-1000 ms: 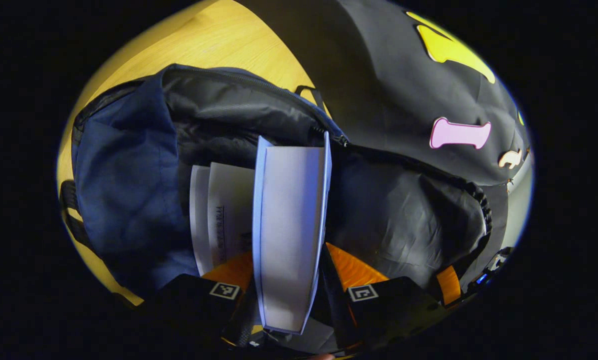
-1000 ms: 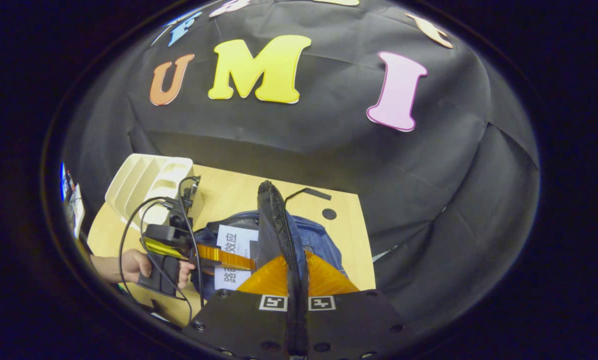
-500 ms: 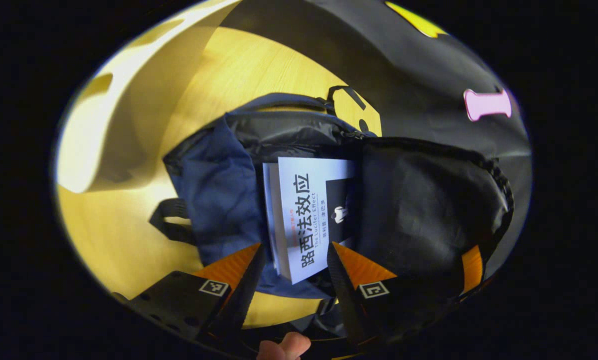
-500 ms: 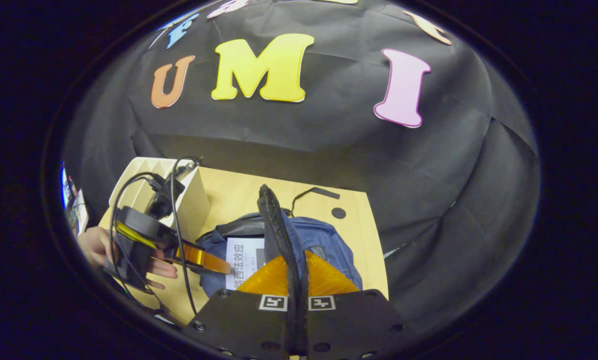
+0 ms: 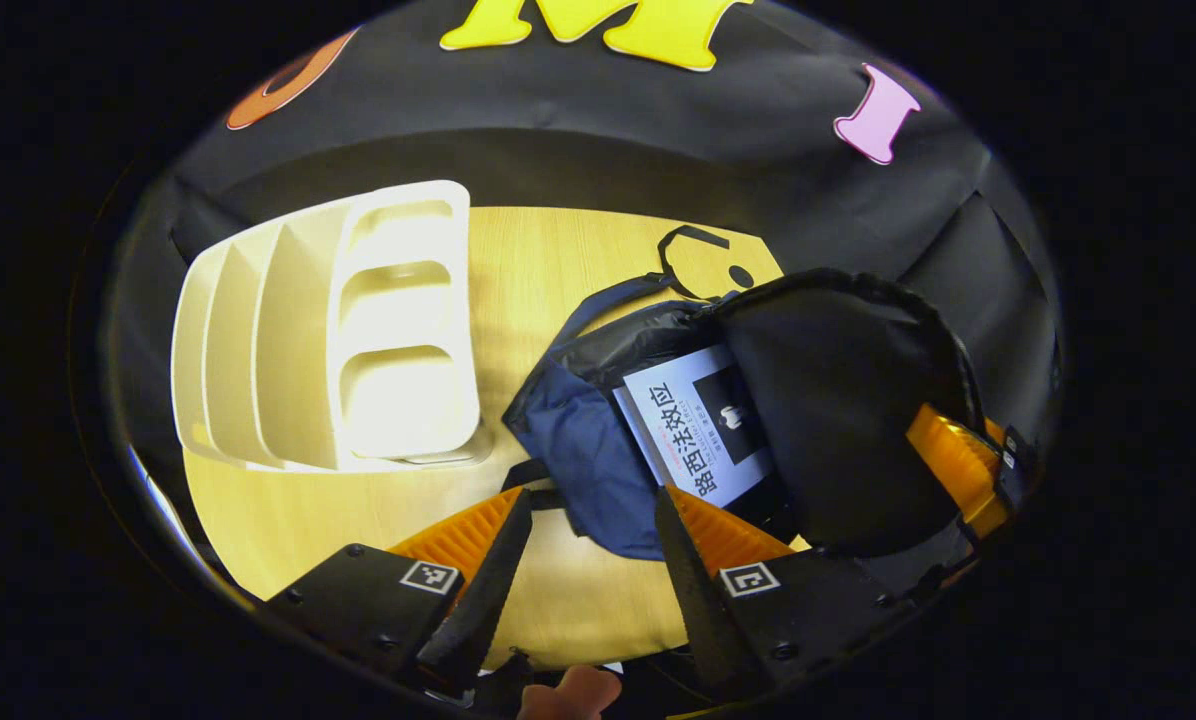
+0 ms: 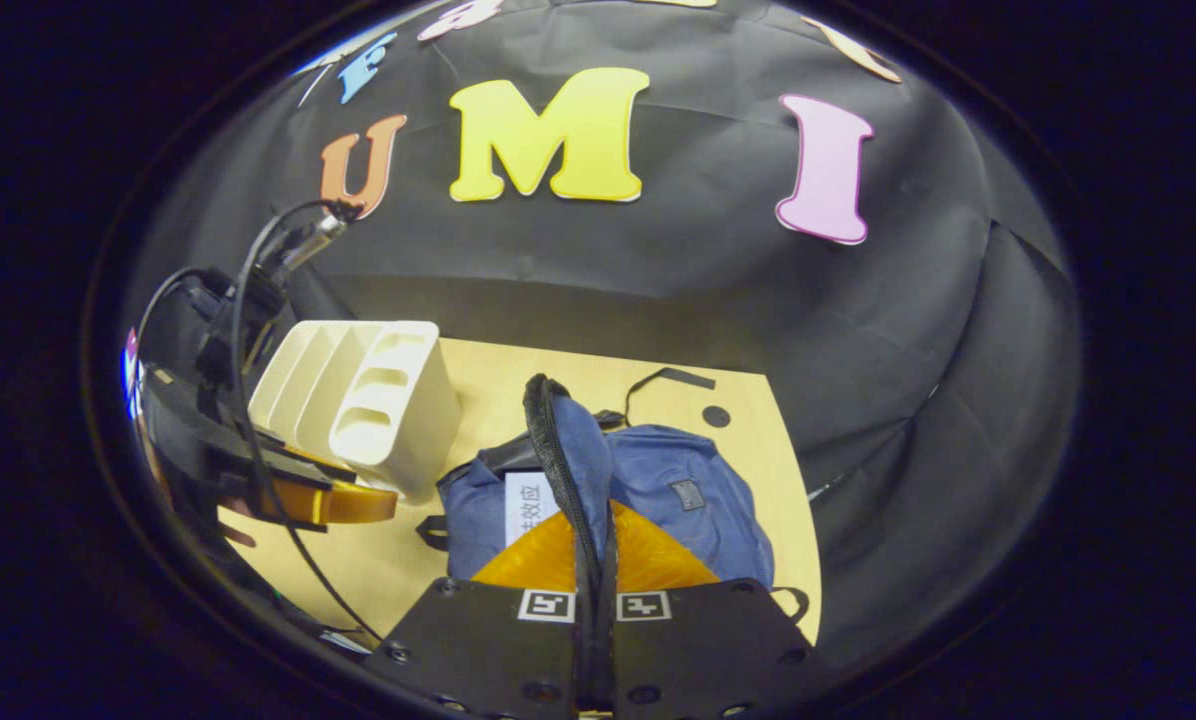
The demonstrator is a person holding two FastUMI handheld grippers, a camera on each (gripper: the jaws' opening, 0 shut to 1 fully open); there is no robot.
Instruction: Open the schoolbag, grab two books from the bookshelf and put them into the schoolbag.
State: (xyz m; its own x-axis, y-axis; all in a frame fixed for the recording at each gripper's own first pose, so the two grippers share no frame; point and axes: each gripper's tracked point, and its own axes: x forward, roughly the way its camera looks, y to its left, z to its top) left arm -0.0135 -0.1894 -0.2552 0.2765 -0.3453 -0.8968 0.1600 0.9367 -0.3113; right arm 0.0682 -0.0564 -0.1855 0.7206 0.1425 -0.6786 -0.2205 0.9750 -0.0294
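My right claw [image 6: 595, 600] pinches the dark-lined flap [image 6: 558, 470] of the blue fabric schoolbag [image 5: 588, 460] upright, the white-covered book [image 5: 698, 420] lying inside, my left claw [image 5: 583, 550] spread empty just near of it, cream plastic bookshelf [image 5: 328, 330] left.

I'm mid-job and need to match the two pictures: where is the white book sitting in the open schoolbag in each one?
Left gripper view: the white book lies right of centre, inside the schoolbag, under its raised black flap.
Right gripper view: the same book peeks out low at centre, left of the flap edge that the right gripper pinches.
Shared landmark: the cream bookshelf, left of the bag.
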